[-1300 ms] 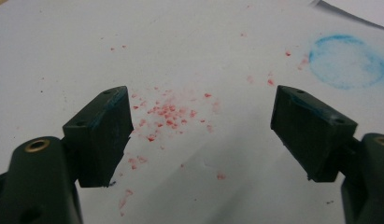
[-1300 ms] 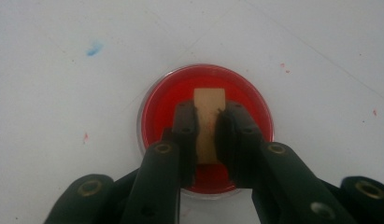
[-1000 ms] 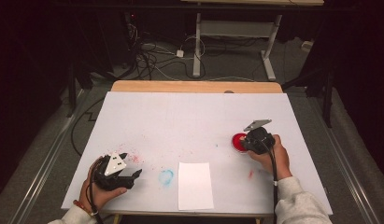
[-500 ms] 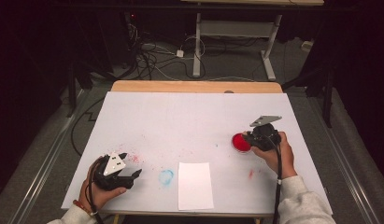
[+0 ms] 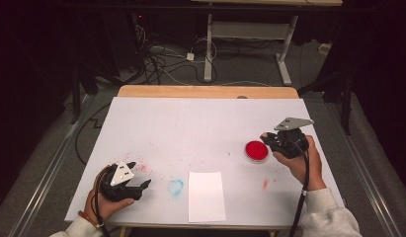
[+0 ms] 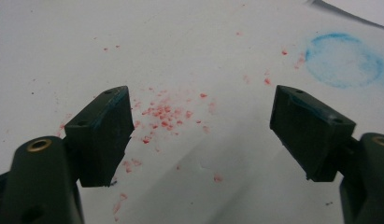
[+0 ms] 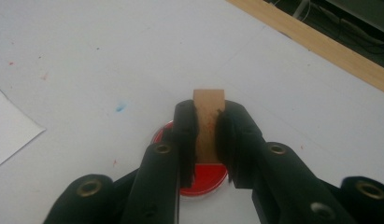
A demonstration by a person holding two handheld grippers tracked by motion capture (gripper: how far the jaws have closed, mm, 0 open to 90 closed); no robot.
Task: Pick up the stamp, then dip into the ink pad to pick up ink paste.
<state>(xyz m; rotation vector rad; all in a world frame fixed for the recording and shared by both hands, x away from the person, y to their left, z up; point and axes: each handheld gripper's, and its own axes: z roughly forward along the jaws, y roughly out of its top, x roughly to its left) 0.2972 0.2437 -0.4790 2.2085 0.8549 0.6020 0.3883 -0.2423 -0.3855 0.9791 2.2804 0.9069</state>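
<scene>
A round red ink pad (image 5: 256, 150) lies on the white table cover (image 5: 190, 123) at the right. My right gripper (image 5: 268, 138) hovers just right of it, shut on a small upright wooden block (image 7: 208, 121) whose top sticks out above the fingers. In the right gripper view the red pad (image 7: 203, 182) lies below and behind the jaws. At the front left my left gripper (image 5: 141, 174) rests low over the table. It stands open (image 6: 201, 116) with nothing between its pads, over a scatter of red specks (image 6: 164, 114).
A white paper sheet (image 5: 206, 195) lies at the front middle, with a round blue stain (image 5: 176, 186) to its left. A red smear (image 5: 264, 184) marks the cover at the right. The wooden table edge (image 5: 205, 91) runs along the back; cables lie on the floor beyond.
My right gripper has lifted off the red pad and drifted to the right with the wooden block in it. The left gripper has stayed where it was.
</scene>
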